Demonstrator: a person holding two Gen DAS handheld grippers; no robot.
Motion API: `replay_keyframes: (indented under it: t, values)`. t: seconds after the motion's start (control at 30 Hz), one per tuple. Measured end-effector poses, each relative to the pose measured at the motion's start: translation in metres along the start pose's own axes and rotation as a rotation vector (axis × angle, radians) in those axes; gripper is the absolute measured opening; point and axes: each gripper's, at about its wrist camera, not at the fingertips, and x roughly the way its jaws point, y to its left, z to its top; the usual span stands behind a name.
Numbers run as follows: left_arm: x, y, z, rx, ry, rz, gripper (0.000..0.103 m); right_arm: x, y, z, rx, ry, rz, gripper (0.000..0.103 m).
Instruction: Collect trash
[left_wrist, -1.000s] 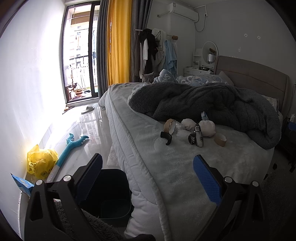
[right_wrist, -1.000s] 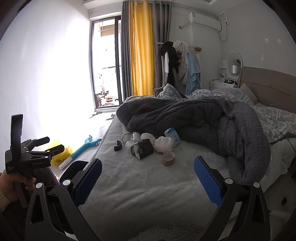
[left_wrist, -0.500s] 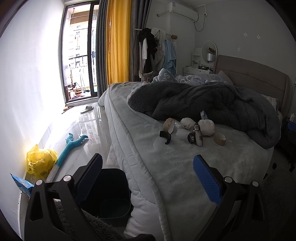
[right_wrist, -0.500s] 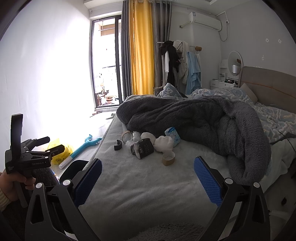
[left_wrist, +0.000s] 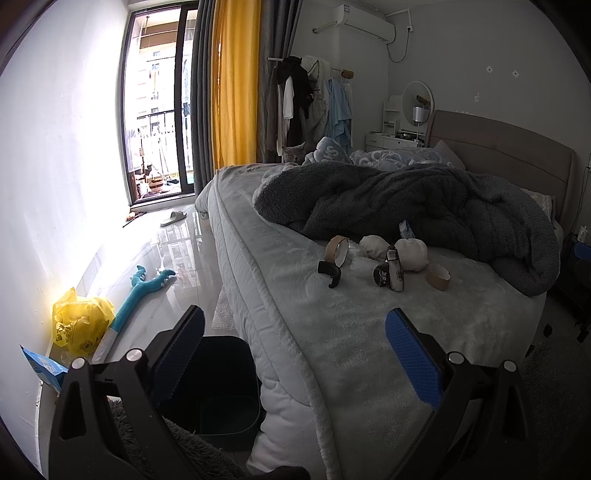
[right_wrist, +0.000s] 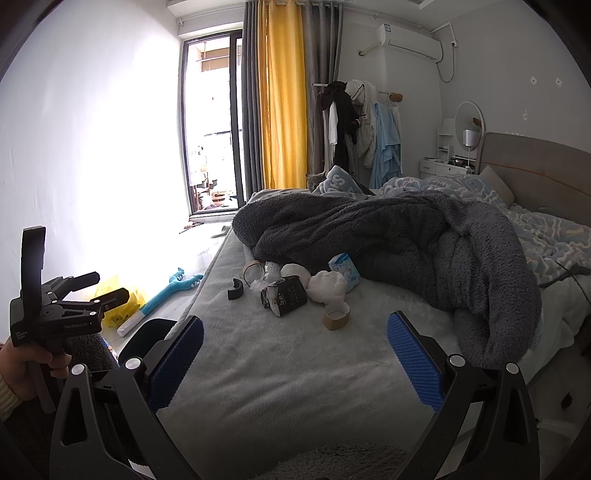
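A cluster of trash lies mid-bed: a black carton (right_wrist: 284, 296) (left_wrist: 388, 275), two cardboard tape cores (right_wrist: 336, 314) (left_wrist: 337, 249), a curved black piece (right_wrist: 235, 288) (left_wrist: 330, 271), crumpled white wads (right_wrist: 328, 286) (left_wrist: 410, 250), clear wrap (right_wrist: 269, 273) and a blue tissue pack (right_wrist: 344, 269). A dark bin (left_wrist: 218, 384) (right_wrist: 147, 334) stands on the floor at the bed's near left corner. My left gripper (left_wrist: 293, 354) is open, hovering over the bed edge and bin. My right gripper (right_wrist: 295, 363) is open above the bed, well short of the trash. Both hold nothing.
A grey fleece blanket (right_wrist: 406, 243) is heaped behind the trash. On the floor by the wall lie a yellow bag (left_wrist: 79, 321), a teal toy (left_wrist: 144, 288) and a blue packet (left_wrist: 42, 367). A hand (right_wrist: 26, 369) holds the left gripper's handle.
Both views have pulled back very slightly from the bed; the trash sits a touch smaller. Both grippers stay open and empty.
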Motion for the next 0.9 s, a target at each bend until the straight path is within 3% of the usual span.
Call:
replay_keyframes:
  t: [0.43,0.57,0.73,0.9]
  values:
    - [0.001,-0.005,-0.002,-0.002,0.006,-0.003,0.1,0.0,0.0,0.001,-0.001,0.002,-0.001,0.1]
    - [0.002,-0.004,-0.002,-0.013,0.009,-0.002,0.1,0.003,-0.002,0.003,0.015,0.04,0.015,0.1]
    - [0.006,0.003,0.003,-0.03,0.02,-0.03,0.1,-0.002,-0.003,0.01,0.015,0.003,-0.023,0.1]
    - [0.005,0.005,0.004,-0.021,0.019,-0.038,0.1,0.013,-0.001,0.014,-0.019,0.03,0.006,0.1]
